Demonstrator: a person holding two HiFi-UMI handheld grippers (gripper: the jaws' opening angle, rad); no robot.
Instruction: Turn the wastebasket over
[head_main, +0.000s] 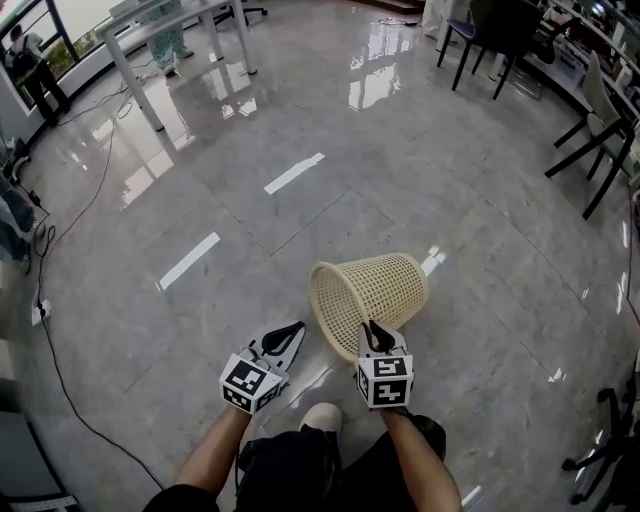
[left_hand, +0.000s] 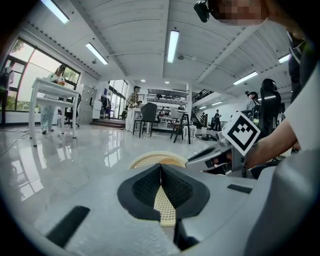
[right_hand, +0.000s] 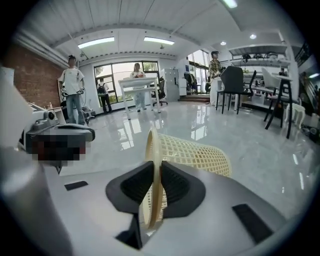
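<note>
Wastebasket (head_main: 378, 288): cream mesh; lay on its side on the glossy floor (head_main: 200, 200), mouth toward the person.
Right gripper (head_main: 373, 330): jaws were clamped on the wastebasket's rim.
Left gripper (head_main: 293, 330): jaws were together, holding nothing, just beside the rim.

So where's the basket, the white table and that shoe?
basket (head_main: 385, 285), head view, its mesh side.
table (head_main: 135, 88), head view, one leg.
shoe (head_main: 320, 416), head view, its toe.
</note>
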